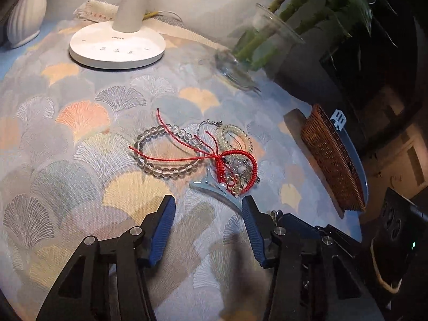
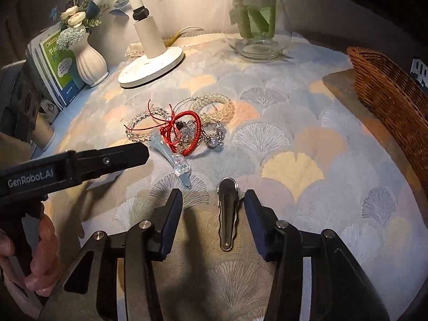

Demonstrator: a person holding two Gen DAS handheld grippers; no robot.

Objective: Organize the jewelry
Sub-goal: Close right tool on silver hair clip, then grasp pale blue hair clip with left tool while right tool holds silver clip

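Right gripper (image 2: 212,203): released, metal hair clip (image 2: 226,214) between pads | left gripper (image 1: 208,208): released | fan-patterned tablecloth (image 2: 294,144); lamp (image 2: 149,61) at 11 o'clock

White desk lamp (image 2: 151,65) stands at far left on fan-patterned tablecloth (image 2: 294,165). Ribbed white vase (image 2: 89,61) of blue and cream flowers sits left of lamp, green booklet (image 2: 60,65) just beside it. Glass vase (image 2: 258,26) with green stems, far centre.

"GenRobot.AI" – left tongs (image 2: 143,153) arm | "OPPLE" (faint) – lamp base (image 1: 117,46)
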